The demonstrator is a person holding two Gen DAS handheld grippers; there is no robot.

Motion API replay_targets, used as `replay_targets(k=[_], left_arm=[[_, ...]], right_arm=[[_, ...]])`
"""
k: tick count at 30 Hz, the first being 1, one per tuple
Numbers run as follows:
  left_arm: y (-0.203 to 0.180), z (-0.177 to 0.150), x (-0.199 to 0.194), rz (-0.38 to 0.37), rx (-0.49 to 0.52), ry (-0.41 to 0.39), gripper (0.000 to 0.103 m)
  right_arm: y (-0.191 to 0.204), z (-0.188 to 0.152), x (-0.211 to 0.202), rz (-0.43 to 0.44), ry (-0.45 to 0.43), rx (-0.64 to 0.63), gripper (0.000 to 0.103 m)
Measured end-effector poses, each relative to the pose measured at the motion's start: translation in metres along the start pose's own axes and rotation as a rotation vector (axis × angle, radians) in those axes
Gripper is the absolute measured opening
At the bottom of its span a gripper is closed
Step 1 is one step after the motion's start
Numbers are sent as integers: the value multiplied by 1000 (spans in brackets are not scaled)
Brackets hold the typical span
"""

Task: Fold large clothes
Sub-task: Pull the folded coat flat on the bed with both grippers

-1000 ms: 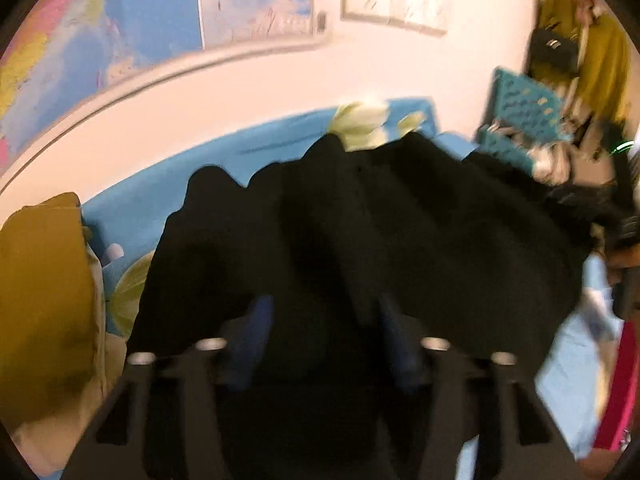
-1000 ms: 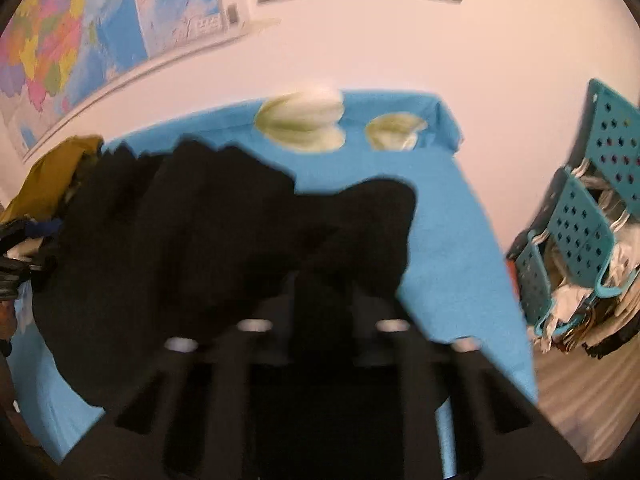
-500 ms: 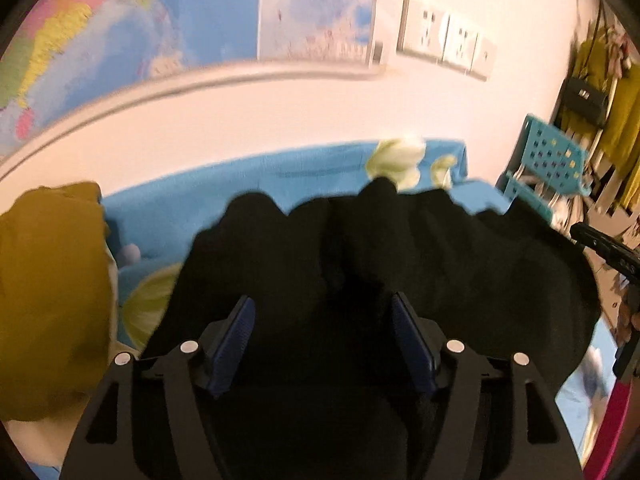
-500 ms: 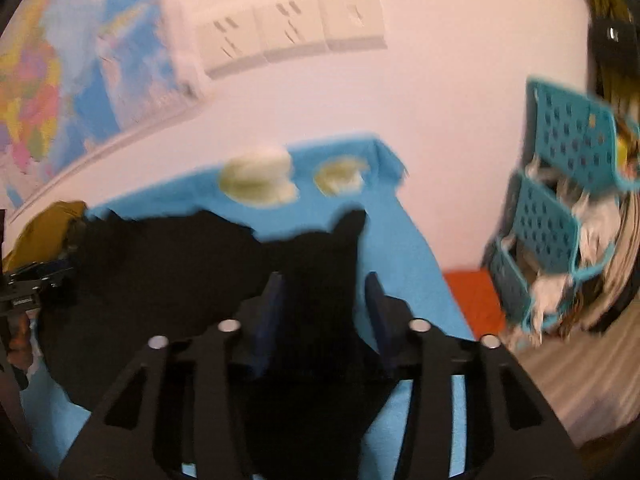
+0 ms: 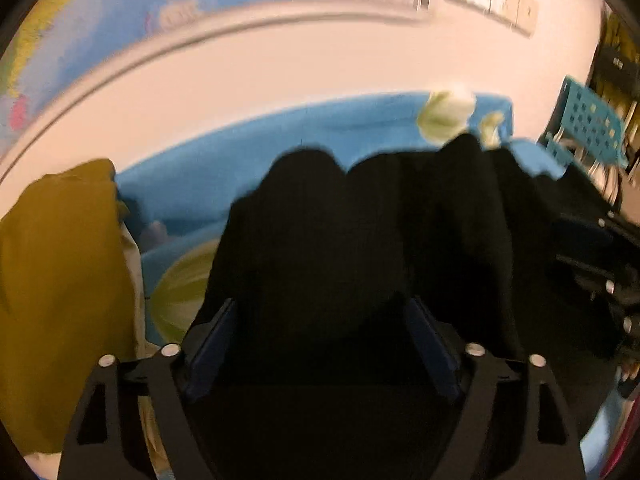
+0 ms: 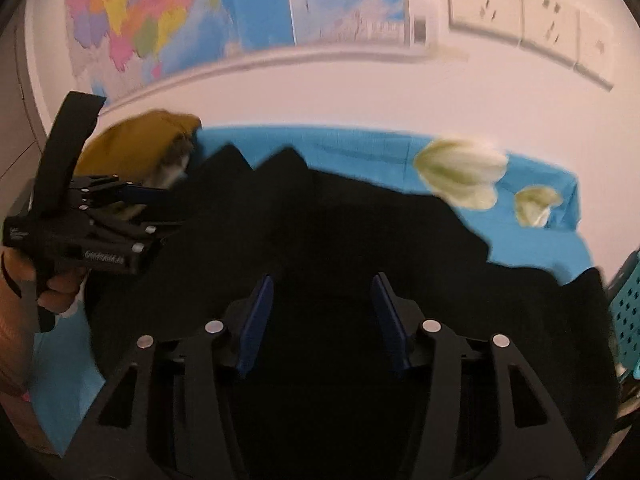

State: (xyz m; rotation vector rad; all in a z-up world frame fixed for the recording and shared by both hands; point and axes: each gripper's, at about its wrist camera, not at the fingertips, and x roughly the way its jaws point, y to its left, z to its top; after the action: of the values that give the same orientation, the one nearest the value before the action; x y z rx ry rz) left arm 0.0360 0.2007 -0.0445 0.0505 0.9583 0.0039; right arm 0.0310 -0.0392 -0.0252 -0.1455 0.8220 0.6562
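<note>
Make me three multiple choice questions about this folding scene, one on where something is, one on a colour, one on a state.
1. Where does the mustard garment lie?
A. At the table's left end, by the wall
B. On the teal chair
C. Under the black garment

2. What colour is the tablecloth?
A. Red
B. Blue
C. Grey

3. How is the right gripper?
A. Clamped on the mustard garment
B. Open above the black garment
C. Holding a hanger

Answers: 1 A, it sits left against the wall; 2 B, blue shows around the black garment; 3 B, the blue pads stand apart, jaws opening.
</note>
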Motion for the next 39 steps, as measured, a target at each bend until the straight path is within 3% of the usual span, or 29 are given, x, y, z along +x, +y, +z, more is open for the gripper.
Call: replay_targets(k=[2, 4, 6, 8, 10, 12, 13, 14, 15, 17, 18, 22, 23, 25, 26, 28, 30, 34, 35, 37, 39], left_arm=[[6, 1, 10, -28, -27, 22, 33], [18, 3, 7, -67, -91, 6, 15], [32, 3, -7, -66, -146, -39, 9], [45, 0, -20, -65, -184, -74, 8], [49, -5, -25, -76, -182, -74, 8], [40, -8, -19, -56, -126, -51, 13], [37, -8, -17, -39, -113, -45, 21], [33, -8, -12, -32, -100, -28, 29], [31, -8, -9, -32, -97, -18, 30], [28, -9, -3, -17, -89, -15, 35], [28, -10, -2, -11, -89, -16, 36], [33, -14, -6, 0, -93, -36, 41], [34, -14, -6, 7, -97, -40, 48], [31, -12, -2, 11, -108, -37, 49], [30, -12, -1, 17, -111, -34, 50], [24, -12, -1, 31, -104, -40, 57], [20, -15, -8, 49, -97, -64, 60], [10, -24, -27, 93, -68, -120, 76], [7, -26, -32, 105, -59, -135, 81], [1, -31, -42, 119, -35, -171, 81], [-6, -39, -51, 121, -8, -188, 81]], right_arm=[[-7, -2, 5, -17, 13, 27, 50], [-11, -4, 3, -41, 5, 42, 44], [-15, -5, 2, -78, 6, 50, 43], [-25, -7, -2, -96, 6, 87, 49], [-30, -9, -4, -122, 10, 95, 66], [-33, -9, 1, -169, 25, 92, 72], [-34, -9, 5, -177, 45, 93, 73], [-34, -10, 11, -173, 73, 83, 72], [-34, -11, 14, -163, 77, 78, 66], [-34, -12, 16, -145, 77, 63, 34], [-37, -12, 14, -151, 73, 68, 6], [-49, -9, -8, -163, -23, 110, 4], [-51, -7, -9, -166, -28, 118, 4], [-56, -6, -2, -198, -8, 140, 0], [-56, -7, 5, -237, 16, 130, 1], [-58, -9, 16, -221, 71, 137, 1], [-55, -8, 5, -205, 37, 131, 6], [-50, -10, -32, -141, -64, 141, 38], [-45, -12, -42, -119, -82, 126, 39], [-36, -18, -55, -72, -100, 98, 49], [-27, -25, -62, -39, -93, 64, 49]])
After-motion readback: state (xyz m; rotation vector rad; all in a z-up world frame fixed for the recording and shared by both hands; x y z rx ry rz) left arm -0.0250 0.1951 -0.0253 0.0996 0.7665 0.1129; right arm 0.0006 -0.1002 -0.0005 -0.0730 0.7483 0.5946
